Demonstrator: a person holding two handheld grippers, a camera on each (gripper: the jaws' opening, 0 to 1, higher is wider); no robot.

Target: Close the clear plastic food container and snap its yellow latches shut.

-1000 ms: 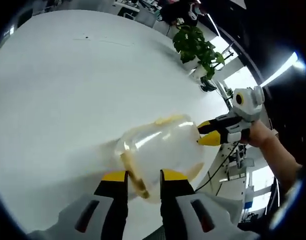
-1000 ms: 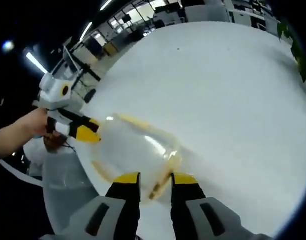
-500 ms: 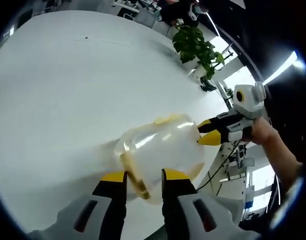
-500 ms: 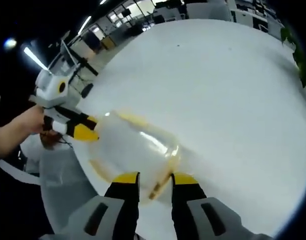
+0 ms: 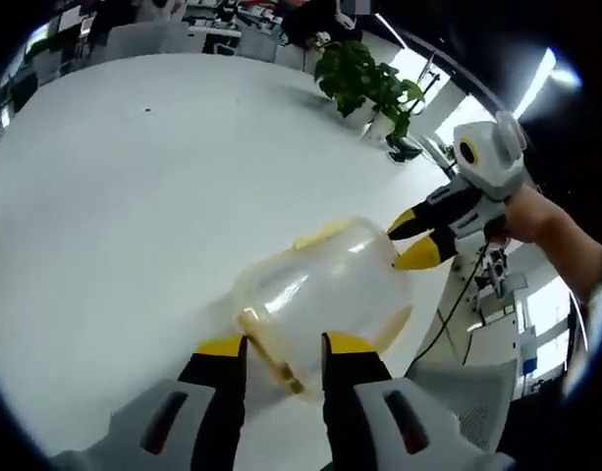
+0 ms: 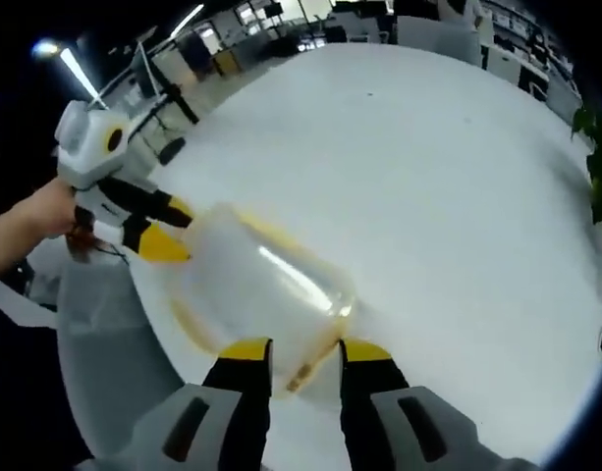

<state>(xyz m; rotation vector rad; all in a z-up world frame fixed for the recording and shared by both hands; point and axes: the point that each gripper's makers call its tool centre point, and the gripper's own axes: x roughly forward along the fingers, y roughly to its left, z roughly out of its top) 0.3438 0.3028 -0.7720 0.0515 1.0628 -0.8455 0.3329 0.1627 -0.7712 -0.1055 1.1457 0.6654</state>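
Note:
The clear plastic food container [image 5: 320, 289] lies near the edge of the white table [image 5: 124, 196], with its lid on. My left gripper [image 5: 281, 355] is shut on one end, and a yellow latch [image 5: 271, 353] runs between its jaws. The right gripper [image 5: 413, 240], held by a hand, grips the opposite end. In the right gripper view the container [image 6: 256, 280] stretches away from my right gripper [image 6: 305, 355], which is shut over a yellow latch [image 6: 308, 368] on the near rim. The left gripper [image 6: 163, 231] holds the far end.
A potted green plant [image 5: 364, 83] stands at the table's far edge. Grey chairs [image 6: 104, 343] [image 5: 467, 392] sit just off the near edge of the table. Office desks show in the background. The table [image 6: 428, 196] spreads wide beyond the container.
Both views have shifted and tilted a little with the hands. The container stays held at both ends, and neither grip has changed.

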